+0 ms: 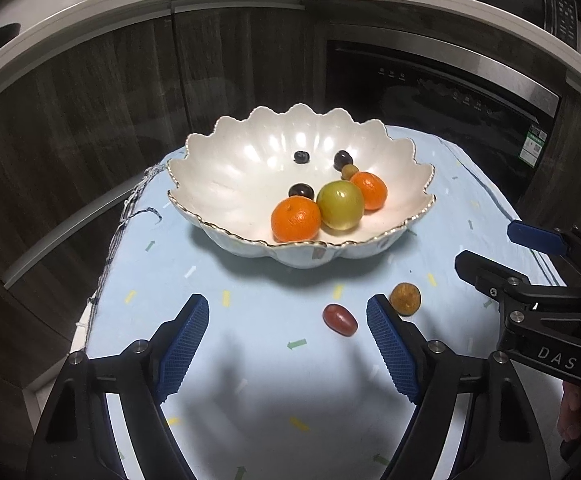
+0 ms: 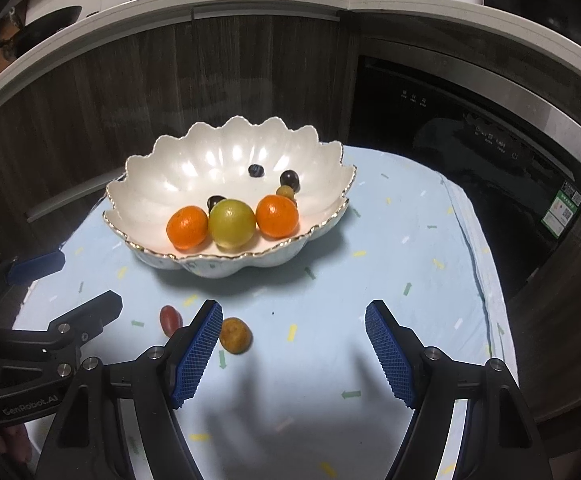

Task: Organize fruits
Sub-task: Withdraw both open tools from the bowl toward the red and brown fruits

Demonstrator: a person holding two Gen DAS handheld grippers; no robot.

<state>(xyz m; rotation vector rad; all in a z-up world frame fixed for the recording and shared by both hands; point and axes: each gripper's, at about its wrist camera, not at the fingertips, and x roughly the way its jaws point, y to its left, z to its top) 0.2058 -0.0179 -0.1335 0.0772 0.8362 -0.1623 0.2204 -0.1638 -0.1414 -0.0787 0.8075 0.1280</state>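
A white scalloped bowl (image 1: 230,168) (image 2: 162,176) with a gold rim stands on the blue cloth. It holds two oranges (image 1: 295,219), a green fruit (image 1: 340,205) and several small dark fruits. In front of it on the cloth lie a red oval fruit (image 1: 340,319) (image 2: 170,319) and a brown round fruit (image 1: 405,299) (image 2: 235,335). My left gripper (image 1: 286,304) (image 2: 86,280) is open, and the red fruit lies just inside its right finger, untouched. My right gripper (image 2: 294,308) (image 1: 490,246) is open too, with the brown fruit just inside its left finger.
The light blue cloth (image 1: 274,360) covers a small table whose edges fall away left and right. Dark cabinets and a black built-in appliance (image 2: 470,152) stand behind. Bottles line the counter above. A hand (image 1: 574,416) holds the right gripper.
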